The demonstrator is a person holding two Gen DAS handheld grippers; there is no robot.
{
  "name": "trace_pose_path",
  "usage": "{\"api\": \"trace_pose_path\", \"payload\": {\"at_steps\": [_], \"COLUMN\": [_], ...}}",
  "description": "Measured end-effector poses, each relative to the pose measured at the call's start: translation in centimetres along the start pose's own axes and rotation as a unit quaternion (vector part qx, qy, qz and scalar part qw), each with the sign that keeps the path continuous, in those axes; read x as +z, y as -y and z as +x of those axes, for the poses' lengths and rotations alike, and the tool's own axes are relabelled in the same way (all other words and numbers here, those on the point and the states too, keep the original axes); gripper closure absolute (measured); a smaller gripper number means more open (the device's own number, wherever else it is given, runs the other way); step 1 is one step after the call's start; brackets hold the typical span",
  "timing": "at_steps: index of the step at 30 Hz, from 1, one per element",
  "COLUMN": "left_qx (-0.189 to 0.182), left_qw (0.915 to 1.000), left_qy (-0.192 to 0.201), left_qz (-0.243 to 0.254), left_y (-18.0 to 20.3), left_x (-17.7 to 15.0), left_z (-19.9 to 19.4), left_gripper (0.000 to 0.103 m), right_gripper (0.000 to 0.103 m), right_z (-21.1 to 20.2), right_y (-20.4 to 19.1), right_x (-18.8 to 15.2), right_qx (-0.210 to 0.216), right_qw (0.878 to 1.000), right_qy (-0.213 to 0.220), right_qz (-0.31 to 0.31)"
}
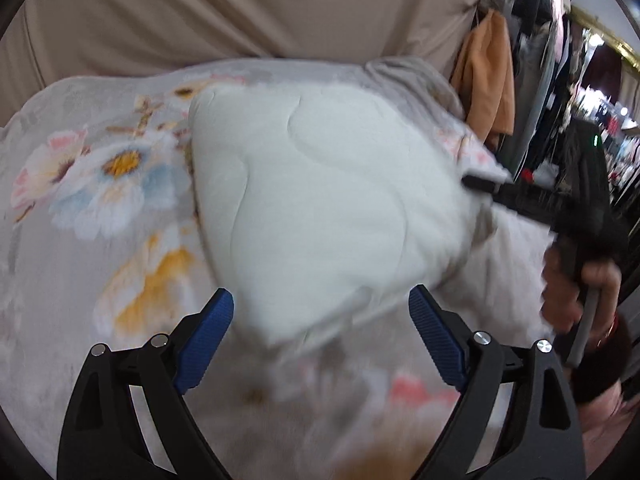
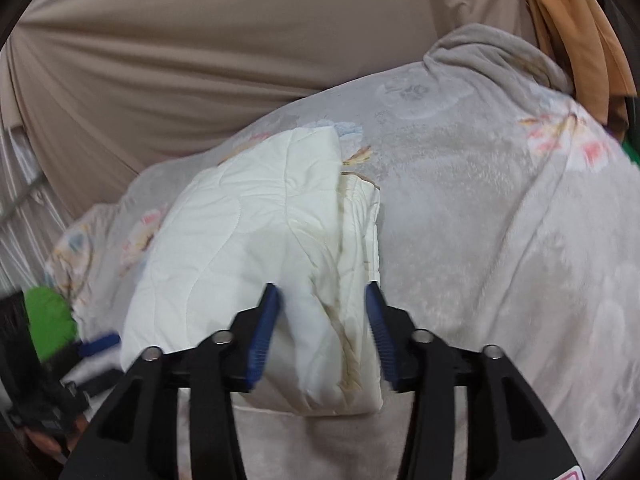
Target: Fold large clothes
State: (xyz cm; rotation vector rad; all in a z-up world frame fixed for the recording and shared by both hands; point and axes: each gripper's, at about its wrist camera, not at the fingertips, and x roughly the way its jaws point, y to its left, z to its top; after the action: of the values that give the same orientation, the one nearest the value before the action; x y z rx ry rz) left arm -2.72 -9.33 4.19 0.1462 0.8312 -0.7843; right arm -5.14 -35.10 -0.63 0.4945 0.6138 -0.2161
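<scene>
Quilted white padded garment (image 1: 320, 200), folded into a thick bundle, lies on a grey plush blanket printed with pastel flowers (image 1: 100, 184) that covers the surface below; a beige draped cloth (image 1: 240, 8) hangs behind. Judging by its puffy stitching and rounded folds, the bundle should be light, soft and springy, apt to bulge back open, and probably a little slick, so a hold through several layers at a folded edge or corner seems safer than a pinch on the top skin. The left tool (image 1: 322, 340) stands with its blue pads wide apart, the near corner of the bundle just ahead of them and nothing clamped. The right tool (image 2: 324, 336) has its pads partly apart astride the near end of the bundle (image 2: 260, 248); they do not look pressed on the cloth, though blur makes contact hard to rule out. Only the left view shows the person's hand (image 1: 580, 288) holding the right tool at the bundle's far side, and an orange cloth (image 1: 488, 76) hanging beyond. Only the right view shows the layered open edge with its yellowish trim (image 2: 352, 240).
</scene>
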Motion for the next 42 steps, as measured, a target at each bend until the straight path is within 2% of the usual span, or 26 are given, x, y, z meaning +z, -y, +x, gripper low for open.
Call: {"api": "trace_pose_path", "payload": {"at_steps": [3,4,5,6,8,10,12,13,14,15,17,20,23,25,28,31,34,36,37,39,40,42], "left_qx": [0.031,0.035,0.036,0.037,0.046,0.074,0.084,0.080,0.073,0.069,0.063,0.054,0.034,0.023,0.025,0.036,0.037,0.043,0.043,0.050,0.057,0.072], "left_qw": [0.9988,0.9979,0.9966,0.9957,0.9948,0.9943,0.9939,0.9938,0.9937,0.9934,0.9938,0.9959,0.9982,0.9984,0.9967,0.9953,0.9965,0.9975,0.9979,0.9982,0.9977,0.9965], "left_qy": [-0.024,-0.026,-0.020,-0.013,-0.002,0.005,-0.005,-0.013,-0.021,-0.025,-0.030,-0.027,-0.010,0.019,0.059,0.085,0.073,0.056,0.049,0.035,0.037,0.043], "left_qz": [-0.030,-0.048,-0.071,-0.084,-0.091,-0.076,-0.070,-0.076,-0.083,-0.088,-0.087,-0.067,-0.049,-0.049,-0.050,-0.030,-0.012,-0.005,-0.002,-0.002,0.000,0.001], "left_y": [-1.4,-2.0,-2.9,-3.4,-3.9,-3.8,-4.0,-4.1,-4.3,-4.5,-4.4,-3.6,-3.2,-3.1,-2.9,-1.8,-0.6,0.2,0.4,0.8,1.0,1.1], "left_x": [-1.9,-2.0,-2.1,-1.9,-1.4,-1.0,-1.0,-1.2,-1.5,-1.7,-1.9,-1.5,-0.8,0.2,2.5,5.2,7.2,7.9,8.1,8.2,8.2,8.1], "left_z": [1.4,1.7,1.9,1.9,1.6,1.4,2.0,2.3,2.9,3.2,3.3,1.5,-1.5,-3.3,-4.4,-3.5,-0.7,1.4,2.4,4.2,4.7,5.1], "left_gripper": [0.016,0.019,0.026,0.029,0.038,0.040,0.040,0.040,0.040,0.040,0.040,0.042,0.042,0.038,0.036,0.034,0.034,0.034,0.034,0.034,0.031,0.028], "right_gripper": [0.050,0.053,0.069,0.074,0.086,0.091,0.092,0.092,0.092,0.092,0.089,0.084,0.072,0.070,0.069,0.069,0.069,0.072,0.081,0.092,0.098,0.102], "right_z": [1.1,1.8,2.6,3.0,1.9,-1.1,-2.6,-2.3,-0.9,0.6,3.4,3.5,3.2,2.8,1.9,0.5,-1.6,-2.3,-2.2,-1.4,-0.8,1.4], "right_y": [0.9,1.2,1.3,1.3,0.1,-1.1,-1.2,-1.0,-0.3,0.7,2.6,2.8,2.5,2.7,3.1,2.0,-0.5,-2.2,-3.0,-4.5,-5.1,-5.8], "right_x": [-0.4,-0.5,-0.7,-0.7,-0.4,0.4,0.6,0.4,-0.2,-0.8,-2.4,-2.8,-2.4,-2.4,-2.2,-1.2,1.0,2.3,2.9,3.9,4.2,4.5], "right_qx": [0.034,0.045,0.054,0.059,0.058,0.083,0.081,0.060,0.029,0.016,0.018,0.007,-0.014,-0.012,0.012,-0.001,-0.035,-0.049,-0.050,-0.052,-0.058,-0.081], "right_qw": [0.999,0.997,0.996,0.995,0.997,0.996,0.996,0.998,1.000,1.000,0.997,0.998,0.998,0.998,0.998,0.999,0.999,0.998,0.997,0.995,0.994,0.990], "right_qy": [-0.024,-0.036,-0.048,-0.052,-0.031,0.015,0.031,0.027,0.006,-0.016,-0.051,-0.046,-0.048,-0.047,-0.047,-0.032,0.011,0.034,0.038,0.037,0.036,0.020], "right_qz": [0.033,0.042,0.051,0.055,0.036,0.021,0.014,0.009,0.010,0.020,0.050,0.042,0.024,0.027,0.050,0.044,-0.001,-0.033,-0.047,-0.075,-0.089,-0.114]}}
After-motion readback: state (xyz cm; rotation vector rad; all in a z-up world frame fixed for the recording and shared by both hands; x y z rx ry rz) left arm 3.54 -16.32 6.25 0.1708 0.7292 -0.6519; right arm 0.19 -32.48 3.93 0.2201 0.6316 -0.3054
